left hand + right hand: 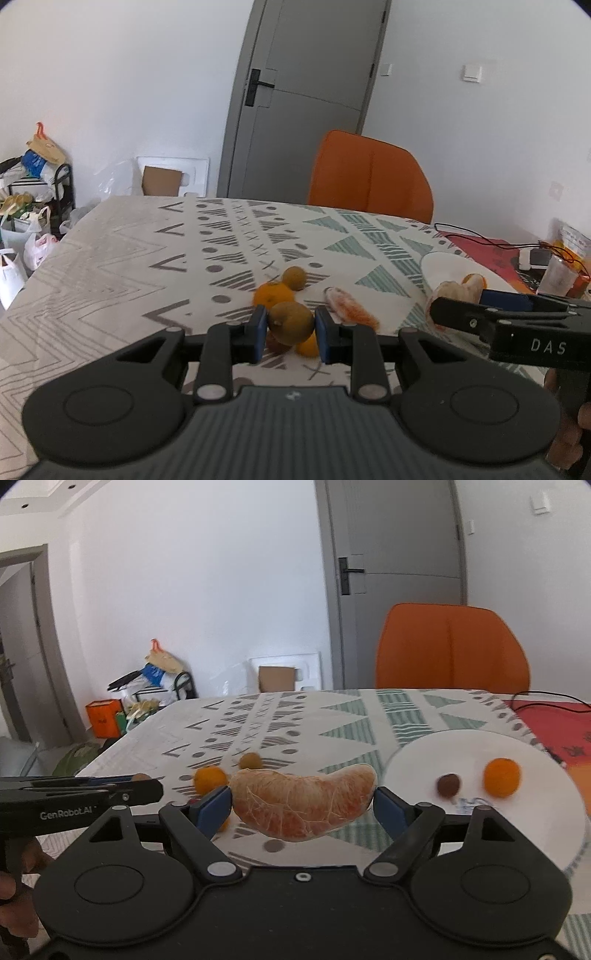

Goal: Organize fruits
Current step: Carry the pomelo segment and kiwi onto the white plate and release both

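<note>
Left wrist view first: my left gripper (290, 328) is clamped on a brown round fruit (290, 322), both blue pads pressed against its sides, lifted a little above the patterned tablecloth (110, 258). Below and beyond it sit the loose ones: an orange citrus (272, 294), another brown fruit (294, 277), a small yellow-orange one (309, 346) peeking under the grip, and a peeled segment (349, 308) lying on the cloth.

Over on the right wrist view, my right gripper (303, 803) holds a big peeled pomelo-like segment (304, 803) lengthwise, one pad at each tip. Just to its right is the white plate (517, 834), already carrying a small orange citrus (501, 777) and a dark brown fruit (448, 785).

So I read this as mid-transfer, both tools loaded, pile on the cloth only partly cleared. Next I'd swing the right tool over the plate's bare near side, lower it and ease the pads apart gently, since that segment looks soft and could tear. Then the left follows with the brown fruit, set down low, because it's round and likely to roll toward the rim. The two tools sit near each other, so I'd go one at a time.
</note>
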`<state>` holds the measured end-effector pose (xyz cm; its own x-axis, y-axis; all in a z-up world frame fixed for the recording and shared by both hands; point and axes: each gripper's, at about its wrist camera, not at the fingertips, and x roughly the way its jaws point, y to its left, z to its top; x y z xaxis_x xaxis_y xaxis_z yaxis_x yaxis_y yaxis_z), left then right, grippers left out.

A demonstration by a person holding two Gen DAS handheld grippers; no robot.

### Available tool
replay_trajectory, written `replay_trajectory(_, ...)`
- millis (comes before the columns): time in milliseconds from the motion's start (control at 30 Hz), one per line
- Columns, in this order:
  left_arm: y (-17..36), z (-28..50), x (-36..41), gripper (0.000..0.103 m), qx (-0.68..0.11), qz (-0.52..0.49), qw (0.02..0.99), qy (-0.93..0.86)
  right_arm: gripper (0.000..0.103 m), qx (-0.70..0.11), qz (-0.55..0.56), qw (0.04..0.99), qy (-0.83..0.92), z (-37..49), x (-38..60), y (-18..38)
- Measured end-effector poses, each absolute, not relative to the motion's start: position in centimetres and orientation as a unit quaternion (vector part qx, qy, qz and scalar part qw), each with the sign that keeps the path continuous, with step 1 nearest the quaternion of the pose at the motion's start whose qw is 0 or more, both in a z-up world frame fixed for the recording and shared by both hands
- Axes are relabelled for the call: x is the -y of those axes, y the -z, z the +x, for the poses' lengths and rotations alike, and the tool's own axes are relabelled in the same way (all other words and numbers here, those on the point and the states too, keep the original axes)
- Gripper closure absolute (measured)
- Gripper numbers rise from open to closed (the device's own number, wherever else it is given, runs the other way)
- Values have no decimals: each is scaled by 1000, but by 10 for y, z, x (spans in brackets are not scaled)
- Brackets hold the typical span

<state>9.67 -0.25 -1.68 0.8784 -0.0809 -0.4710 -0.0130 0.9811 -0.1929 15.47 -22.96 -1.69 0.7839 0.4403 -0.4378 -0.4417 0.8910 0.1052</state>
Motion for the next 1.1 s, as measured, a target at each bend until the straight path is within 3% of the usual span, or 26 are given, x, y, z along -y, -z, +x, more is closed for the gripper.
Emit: replay_trajectory(1100,13,150,111,77,-257,-34,957,126,19,-242,47,965,-86,173,353,44)
